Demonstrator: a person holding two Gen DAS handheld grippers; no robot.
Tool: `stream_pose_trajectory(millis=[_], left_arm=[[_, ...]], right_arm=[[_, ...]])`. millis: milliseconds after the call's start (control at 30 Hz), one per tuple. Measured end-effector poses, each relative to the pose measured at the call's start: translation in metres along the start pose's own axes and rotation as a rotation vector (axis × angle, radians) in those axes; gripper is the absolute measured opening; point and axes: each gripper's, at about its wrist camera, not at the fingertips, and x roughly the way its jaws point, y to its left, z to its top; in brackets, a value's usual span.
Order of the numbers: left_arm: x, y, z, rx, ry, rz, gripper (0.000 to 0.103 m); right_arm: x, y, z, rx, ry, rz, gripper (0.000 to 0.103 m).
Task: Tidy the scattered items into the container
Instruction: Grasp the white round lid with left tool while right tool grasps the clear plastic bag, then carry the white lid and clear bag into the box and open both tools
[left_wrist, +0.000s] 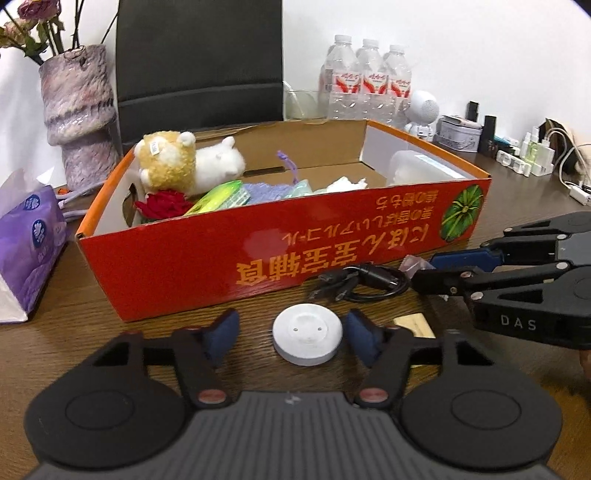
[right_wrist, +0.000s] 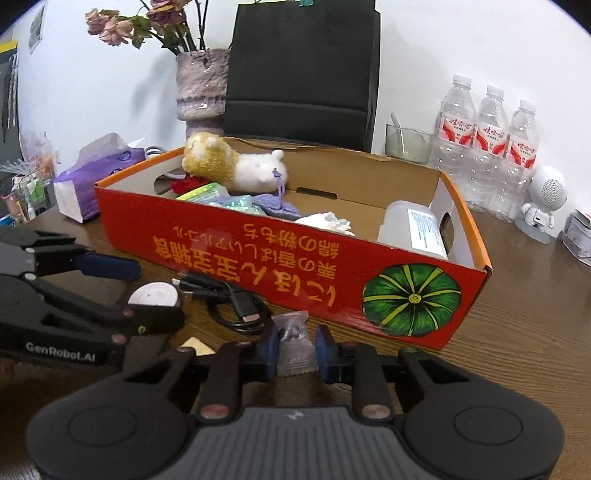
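Observation:
A red cardboard box stands on the wooden table and holds a plush toy, a red rose, a green pack, a purple pouch, tissue and a translucent tub. In front of it lies a white round disc. My left gripper straddles the disc with a gap on the left side, so it is open. A small clear plastic bag sits between the blue pads of my right gripper, which is shut on it.
A coiled black cable lies against the box front, with a small beige card beside the disc. A purple tissue pack, vase, water bottles, a glass, a white speaker figure and chargers ring the box.

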Motion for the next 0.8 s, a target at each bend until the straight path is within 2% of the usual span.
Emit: stream_pose_trajectory(millis=[67,100,567,800], left_arm=[[-0.002,-0.002,0.001,0.017,0.001,-0.015,0.042],[-0.002,-0.002,0.001,0.023,0.002,-0.023,0.04],[-0.013,0.001,-0.003,-0.021,-0.007,-0.029,0.04],[-0.052,0.003,-0.003,-0.051,-0.105,-0.044,0.04]], right_arm=[[-0.001,-0.001,-0.001,0.006,-0.001,0.007,0.02],[-0.001,-0.001,-0.001,0.008,-0.001,0.009,0.02],[-0.011,0.001,-0.006,0.057,-0.013,-0.007,0.019],[-0.034,0.0,-0.009,0.092,-0.058,0.0,0.019]])
